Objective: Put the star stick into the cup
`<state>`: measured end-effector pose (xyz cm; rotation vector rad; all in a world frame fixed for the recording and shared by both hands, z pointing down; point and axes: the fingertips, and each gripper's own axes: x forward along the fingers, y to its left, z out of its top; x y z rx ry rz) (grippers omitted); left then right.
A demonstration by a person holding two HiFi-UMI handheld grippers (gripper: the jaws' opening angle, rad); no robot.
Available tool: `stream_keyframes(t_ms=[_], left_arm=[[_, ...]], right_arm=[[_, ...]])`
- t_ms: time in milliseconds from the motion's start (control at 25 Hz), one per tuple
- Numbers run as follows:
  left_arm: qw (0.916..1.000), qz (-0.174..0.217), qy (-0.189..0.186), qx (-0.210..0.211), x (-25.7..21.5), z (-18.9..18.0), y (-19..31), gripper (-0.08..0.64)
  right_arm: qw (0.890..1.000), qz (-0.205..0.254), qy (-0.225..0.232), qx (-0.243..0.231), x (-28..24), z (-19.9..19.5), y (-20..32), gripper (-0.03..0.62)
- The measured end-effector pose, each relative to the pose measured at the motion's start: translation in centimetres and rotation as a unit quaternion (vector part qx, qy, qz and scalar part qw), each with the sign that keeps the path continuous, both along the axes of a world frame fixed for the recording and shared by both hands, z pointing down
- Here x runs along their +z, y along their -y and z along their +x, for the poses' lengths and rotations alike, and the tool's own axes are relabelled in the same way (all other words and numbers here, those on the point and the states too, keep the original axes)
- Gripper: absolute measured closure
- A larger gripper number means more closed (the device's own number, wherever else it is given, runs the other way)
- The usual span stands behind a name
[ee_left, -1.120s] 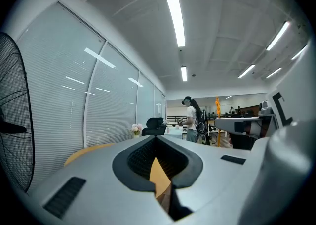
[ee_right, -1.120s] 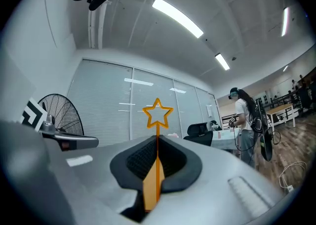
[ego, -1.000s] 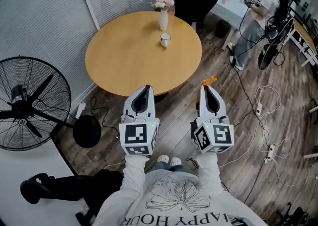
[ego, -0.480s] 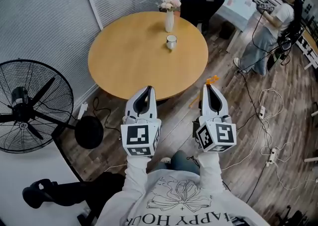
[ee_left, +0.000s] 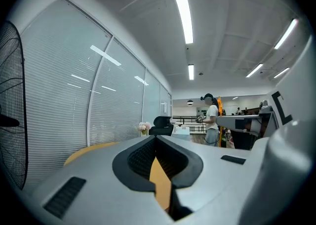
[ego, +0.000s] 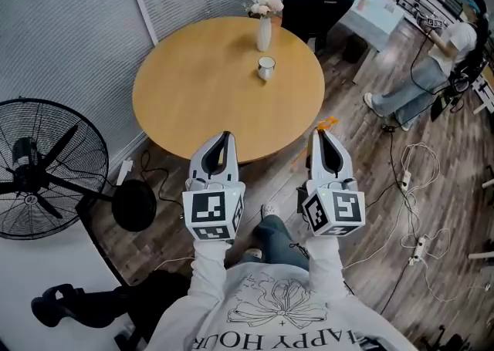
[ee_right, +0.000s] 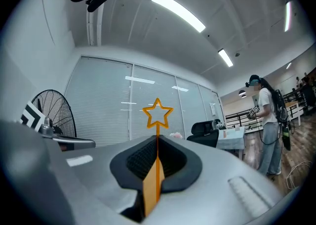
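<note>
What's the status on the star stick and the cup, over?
Right hand-held gripper shut on star stick. Left hand-held gripper shut, empty. Cup on table ahead, stick not yet in. Vase stands just behind cup.

Right gripper (ee_right: 157, 142) had its jaws clamped on the star stick (ee_right: 158, 129), star end poking out toward 12 o'clock. Fan (ee_right: 54, 112) at 9 o'clock, person (ee_right: 266, 120) standing at 3 o'clock.
</note>
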<state>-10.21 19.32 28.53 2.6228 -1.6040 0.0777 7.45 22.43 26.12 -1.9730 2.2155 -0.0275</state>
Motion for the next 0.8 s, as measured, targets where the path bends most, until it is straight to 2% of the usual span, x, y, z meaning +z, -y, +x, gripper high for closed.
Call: stream_keyframes(t_ms=[480,800], left_arm=[[0.9998,0.009,0.004,-0.016,-1.1,4.5,9.1,0.554],[0.9991,0.01,0.009,-0.041,-1.4,6.8,16.1,0.554]], right_arm=[[1.0,0.007,-0.001,-0.02,-0.9,4.4,9.8,0.578],[0.999,0.011,0.005,-0.043,-1.3,6.9,17.7,0.577]])
